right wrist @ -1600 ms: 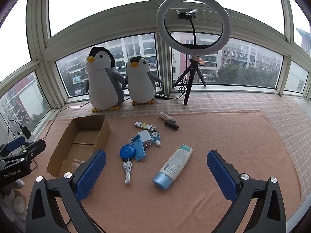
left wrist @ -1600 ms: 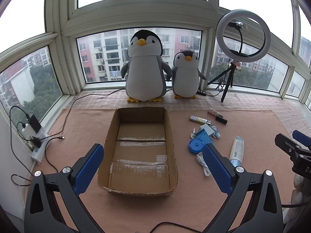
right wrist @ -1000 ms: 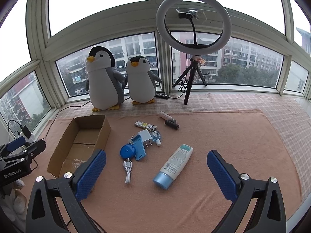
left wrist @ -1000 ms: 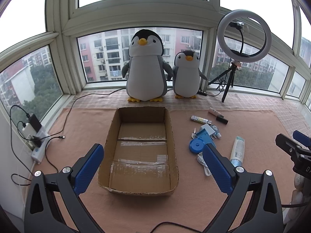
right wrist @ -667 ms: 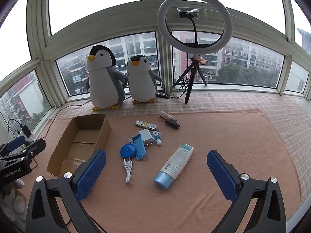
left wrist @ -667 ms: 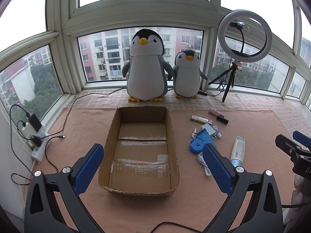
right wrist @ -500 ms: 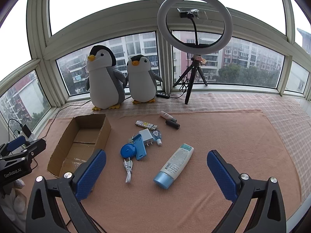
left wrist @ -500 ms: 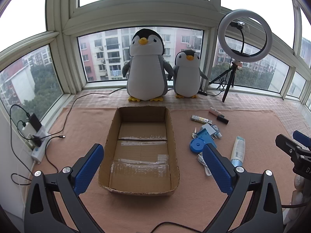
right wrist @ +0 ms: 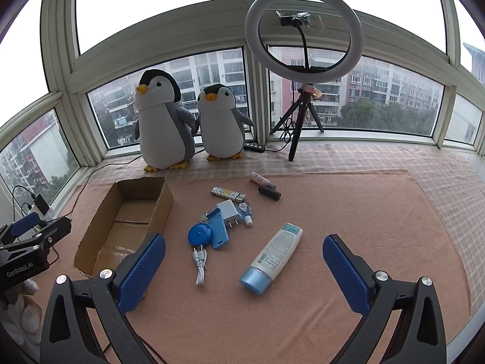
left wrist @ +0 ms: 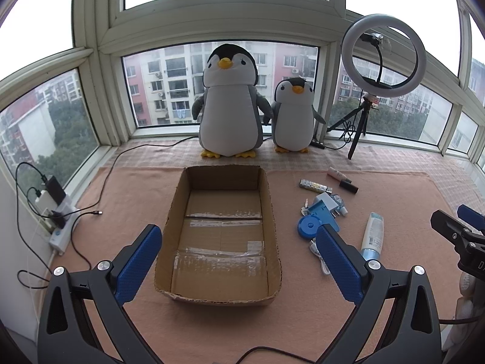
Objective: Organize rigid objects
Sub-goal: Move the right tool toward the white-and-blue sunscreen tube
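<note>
Practically nothing is changed across the last moments; only a slight drift of both views is noted, and nothing is picked up.

Left wrist view. The left gripper [left wrist: 238,247] is held above the mat [left wrist: 136,194] with jaws spread wide and nothing between them. The box [left wrist: 269,200] is seen straight ahead, open-topped and empty, taped along its floor. To its right, well apart from it, the loose items are listed: a bottle [left wrist: 373,235] lying flat, a blue disc [left wrist: 309,225], a white plug [left wrist: 326,199], a patterned stick [left wrist: 314,185], two small tubes [left wrist: 344,179] and a white cable [left wrist: 318,253], partly hidden by a finger. Part of the right gripper [left wrist: 460,236] is seen at the right edge.

Right wrist view. The right gripper [right wrist: 244,254] is likewise held wide open and empty, above the bottle [right wrist: 276,256]. The disc [right wrist: 199,235], plug [right wrist: 228,210], stick [right wrist: 227,193], tubes [right wrist: 266,185] and cable [right wrist: 200,265] are seen between the bottle and the box [right wrist: 165,204]. Two penguins [right wrist: 163,124] and a ring light [right wrist: 303,35] are seen behind, off the mat.

Status: sorting is judged not yet begun; every item is outside the box. The bottle, nearest the right gripper, is judged the likely first pick.
</note>
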